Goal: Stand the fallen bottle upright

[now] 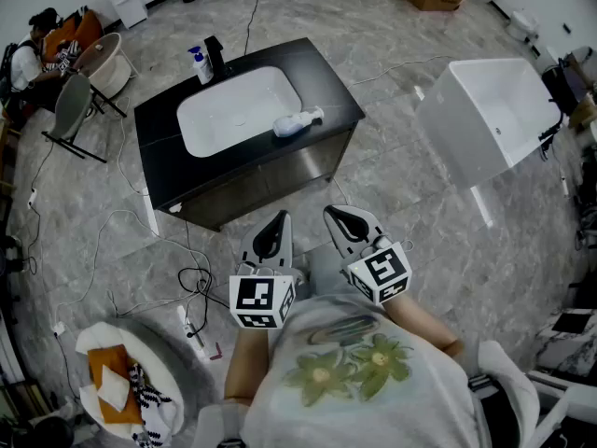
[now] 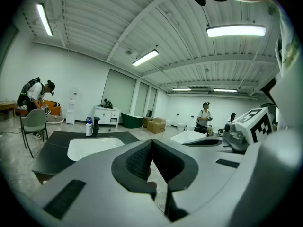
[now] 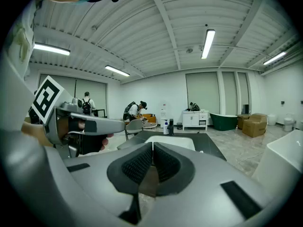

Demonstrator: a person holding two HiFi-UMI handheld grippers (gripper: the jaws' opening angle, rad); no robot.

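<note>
The left gripper (image 1: 275, 227), jaws shut on nothing, has the fallen bottle (image 1: 297, 122) well apart at its 12 o'clock, lying across the basin's (image 1: 224, 110) right rim with its cap toward 2 o'clock, while the right gripper (image 1: 340, 217), likewise closed and empty, finds it at 11 o'clock, about equally far.
</note>
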